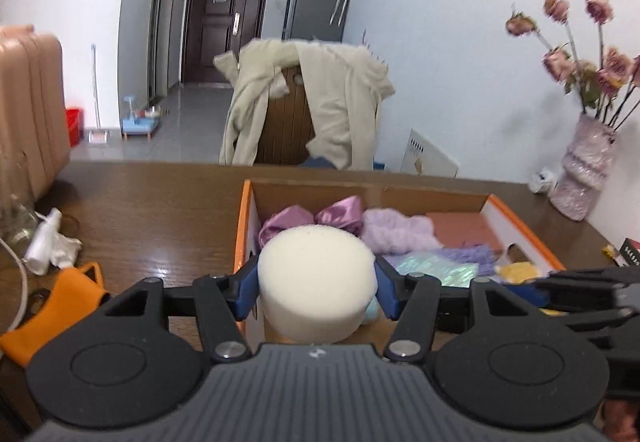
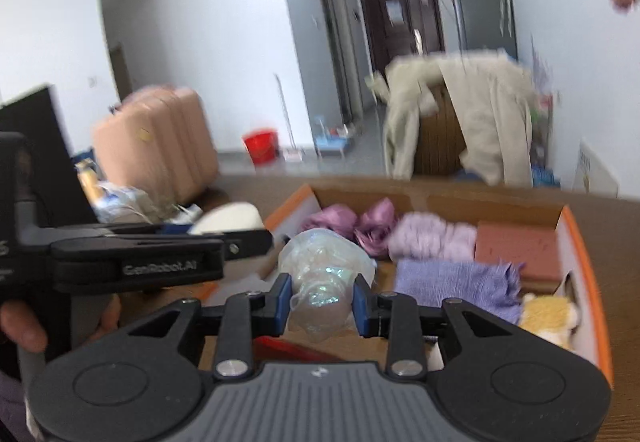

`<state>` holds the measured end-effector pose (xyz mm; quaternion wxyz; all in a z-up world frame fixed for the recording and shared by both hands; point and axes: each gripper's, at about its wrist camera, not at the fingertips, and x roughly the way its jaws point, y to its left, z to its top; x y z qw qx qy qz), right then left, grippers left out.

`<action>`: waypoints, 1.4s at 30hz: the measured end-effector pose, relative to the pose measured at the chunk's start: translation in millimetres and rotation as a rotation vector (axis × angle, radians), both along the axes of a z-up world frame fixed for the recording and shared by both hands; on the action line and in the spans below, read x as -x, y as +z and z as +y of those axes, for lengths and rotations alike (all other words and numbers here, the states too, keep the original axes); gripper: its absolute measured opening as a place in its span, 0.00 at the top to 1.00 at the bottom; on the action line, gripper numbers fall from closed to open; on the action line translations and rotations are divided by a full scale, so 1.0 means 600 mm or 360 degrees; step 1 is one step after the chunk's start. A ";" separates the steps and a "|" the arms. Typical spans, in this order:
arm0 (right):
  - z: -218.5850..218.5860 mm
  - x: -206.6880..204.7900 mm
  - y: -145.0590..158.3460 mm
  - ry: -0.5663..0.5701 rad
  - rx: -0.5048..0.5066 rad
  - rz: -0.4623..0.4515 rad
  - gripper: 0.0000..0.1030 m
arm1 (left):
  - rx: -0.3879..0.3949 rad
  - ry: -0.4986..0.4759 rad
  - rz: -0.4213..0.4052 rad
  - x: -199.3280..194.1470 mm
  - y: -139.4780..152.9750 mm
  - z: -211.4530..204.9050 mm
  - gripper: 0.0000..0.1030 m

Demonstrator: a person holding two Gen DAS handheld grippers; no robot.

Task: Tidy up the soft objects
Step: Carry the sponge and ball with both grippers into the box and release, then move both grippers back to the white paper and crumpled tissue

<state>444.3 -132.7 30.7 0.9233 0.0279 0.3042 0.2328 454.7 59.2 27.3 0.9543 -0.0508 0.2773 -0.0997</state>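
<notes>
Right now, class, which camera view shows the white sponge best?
The left wrist view. The sponge sits centred and sharp there, squeezed between the left tongs. The right wrist view shows only its blurred top, behind the left tongs' arm.

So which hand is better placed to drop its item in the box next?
Probably the right. Its tool holds the iridescent bag over the cardboard box, while the left tool holds the white sponge at the box's left wall.
</notes>
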 end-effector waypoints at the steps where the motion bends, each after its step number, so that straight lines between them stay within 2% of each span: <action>1: 0.004 -0.015 -0.012 0.0006 0.0004 0.0040 0.70 | 0.0003 0.0000 0.0017 -0.008 -0.008 0.002 0.43; 3: 0.012 -0.041 -0.036 0.0031 -0.0030 0.0127 0.70 | 0.0000 -0.0004 0.0033 -0.020 -0.020 0.001 0.41; 7: 0.030 -0.069 -0.071 0.0104 -0.0136 0.0293 0.67 | 0.0014 -0.0024 0.0048 -0.029 -0.031 0.000 0.28; 8: 0.035 -0.070 -0.077 0.0112 -0.0147 0.0316 0.64 | 0.0014 -0.0042 0.0039 -0.027 -0.031 0.000 0.24; 12: 0.044 -0.074 -0.087 0.0130 -0.0170 0.0330 0.53 | 0.0007 -0.0060 0.0014 -0.022 -0.027 0.000 0.22; 13: 0.045 -0.075 -0.088 0.0127 -0.0175 0.0333 0.43 | 0.0017 -0.0057 0.0010 -0.023 -0.024 0.001 0.21; 14: 0.044 -0.076 -0.088 0.0127 -0.0175 0.0340 0.39 | 0.0025 -0.0051 0.0003 -0.022 -0.021 0.004 0.21; 16: 0.042 -0.078 -0.085 0.0139 -0.0160 0.0345 0.38 | 0.0026 -0.0016 -0.0021 -0.017 -0.012 0.010 0.19; 19: 0.028 -0.068 -0.070 0.0106 -0.0142 0.0299 0.25 | 0.0040 0.0008 -0.0055 -0.006 0.009 0.022 0.19; 30: -0.035 -0.008 0.015 -0.0021 -0.0123 0.0122 0.24 | -0.0005 0.0038 -0.0152 0.084 0.079 0.030 0.17; 36: -0.075 0.070 0.068 -0.0085 -0.0037 -0.0036 0.20 | -0.0036 -0.0008 -0.0206 0.173 0.106 0.021 0.13; 42: -0.121 0.175 0.094 -0.0176 -0.0004 -0.0185 0.17 | -0.0039 -0.0072 -0.0283 0.303 0.103 -0.006 0.09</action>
